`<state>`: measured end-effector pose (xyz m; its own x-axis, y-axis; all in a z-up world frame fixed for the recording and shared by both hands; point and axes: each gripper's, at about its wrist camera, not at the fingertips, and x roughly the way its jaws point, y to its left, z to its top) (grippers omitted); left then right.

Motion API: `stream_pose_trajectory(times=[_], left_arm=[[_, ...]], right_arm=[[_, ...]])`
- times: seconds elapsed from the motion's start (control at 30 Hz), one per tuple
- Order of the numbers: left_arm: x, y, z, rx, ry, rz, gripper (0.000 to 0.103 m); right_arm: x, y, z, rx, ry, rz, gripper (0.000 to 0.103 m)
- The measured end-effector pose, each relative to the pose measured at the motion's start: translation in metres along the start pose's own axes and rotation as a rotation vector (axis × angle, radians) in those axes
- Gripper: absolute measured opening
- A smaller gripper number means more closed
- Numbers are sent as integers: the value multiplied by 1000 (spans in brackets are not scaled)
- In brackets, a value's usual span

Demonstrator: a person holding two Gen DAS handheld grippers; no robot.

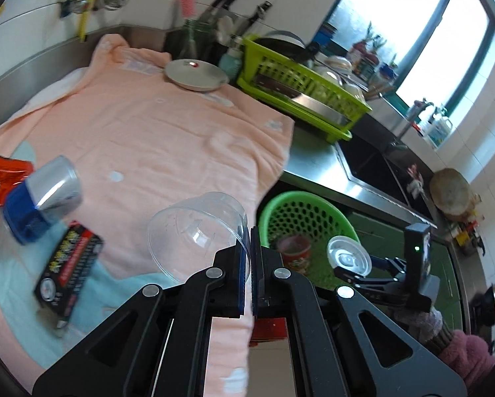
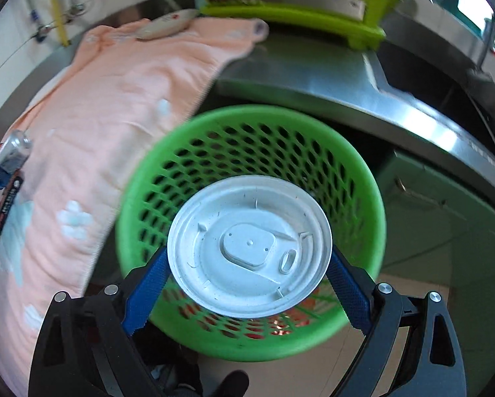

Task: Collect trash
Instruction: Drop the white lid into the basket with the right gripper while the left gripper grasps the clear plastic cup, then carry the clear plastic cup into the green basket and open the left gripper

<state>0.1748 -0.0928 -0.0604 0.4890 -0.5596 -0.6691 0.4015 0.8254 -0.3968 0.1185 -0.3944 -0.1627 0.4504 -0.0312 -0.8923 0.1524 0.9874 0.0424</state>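
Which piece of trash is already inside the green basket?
The red paper cup. The white lid hangs above the green basket; the clear cup is still gripped.

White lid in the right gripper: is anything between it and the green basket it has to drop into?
Nothing visible. The white lid, held between the right gripper fingers, hangs directly over the green basket's open mouth. Inside, only a red cup shows at the bottom, well below the rim.
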Motion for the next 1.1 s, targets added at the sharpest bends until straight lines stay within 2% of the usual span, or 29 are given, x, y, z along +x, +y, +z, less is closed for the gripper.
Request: stream_pose_trajectory(times=[0.2, 0.47, 0.73, 0.9, 0.93, 1.0, 1.03, 1.07, 1.1], left_arm=[[37, -41, -1, 48, 55, -39, 1], [100, -96, -3, 120, 146, -71, 1], [169, -130, -14, 173, 262, -43, 2], [199, -135, -15, 173, 313, -17, 5], [202, -135, -15, 170, 316, -15, 7], [206, -134, -15, 157, 324, -33, 23], [206, -133, -15, 155, 315, -35, 37], [205, -134, -15, 159, 308, -25, 45], [204, -133, -15, 162, 301, -17, 45]], right_arm=[[8, -25, -6, 38, 13, -3, 91], [-31, -38, -15, 26, -65, 44, 91], [-65, -49, -33, 35, -121, 93, 91], [-75, -52, -41, 42, -135, 100, 91], [-76, -53, -42, 43, -135, 105, 91], [-77, -54, -44, 49, -136, 106, 91], [-77, -54, -45, 51, -135, 109, 91], [-77, -54, -46, 52, -131, 108, 91], [-76, -54, -47, 53, -130, 106, 91]])
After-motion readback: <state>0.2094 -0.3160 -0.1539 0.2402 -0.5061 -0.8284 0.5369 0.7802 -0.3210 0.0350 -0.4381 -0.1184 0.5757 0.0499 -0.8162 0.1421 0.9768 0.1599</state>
